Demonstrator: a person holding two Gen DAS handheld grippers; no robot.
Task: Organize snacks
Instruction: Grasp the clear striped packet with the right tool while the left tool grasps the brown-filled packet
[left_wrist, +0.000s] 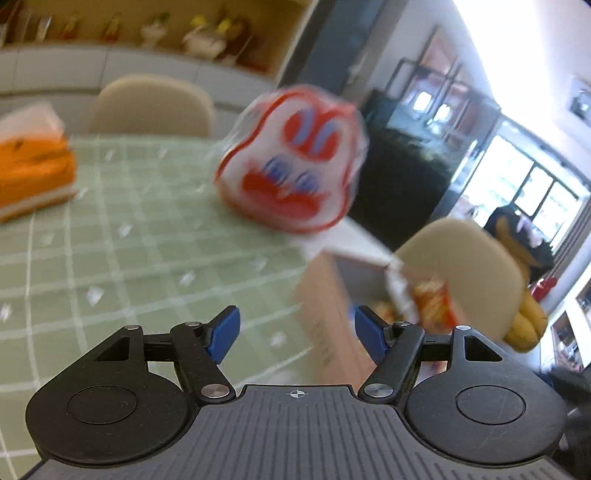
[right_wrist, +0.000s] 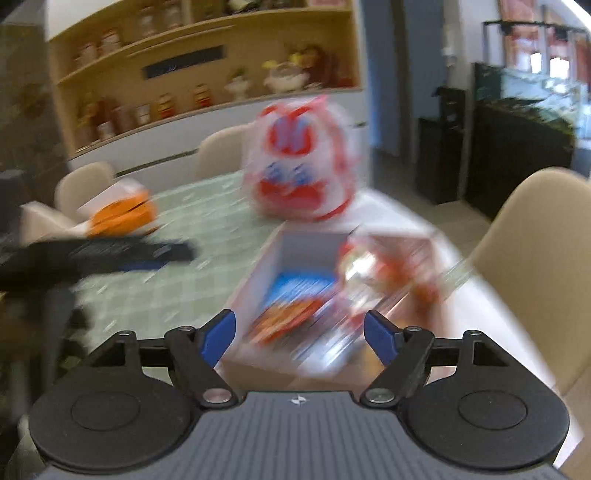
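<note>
Snacks (right_wrist: 295, 314), blurred red, blue and orange packets, fill our box (right_wrist: 258, 273); our left gripper (left_wrist: 295, 332) and right gripper (right_wrist: 299, 332) gape empty.

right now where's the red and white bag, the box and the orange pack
red and white bag (left_wrist: 291, 162), left wrist view, printed front
box (right_wrist: 295, 247), right wrist view, inner back wall
orange pack (left_wrist: 33, 166), left wrist view, orange side

I'm seeing a green checked tablecloth (left_wrist: 129, 229) across the table, beige chairs (left_wrist: 151, 105) pushed up at its far side, one more (right_wrist: 543, 258) on the right, and a wooden shelf (right_wrist: 207, 74) of blurred jars and figurines behind.
</note>
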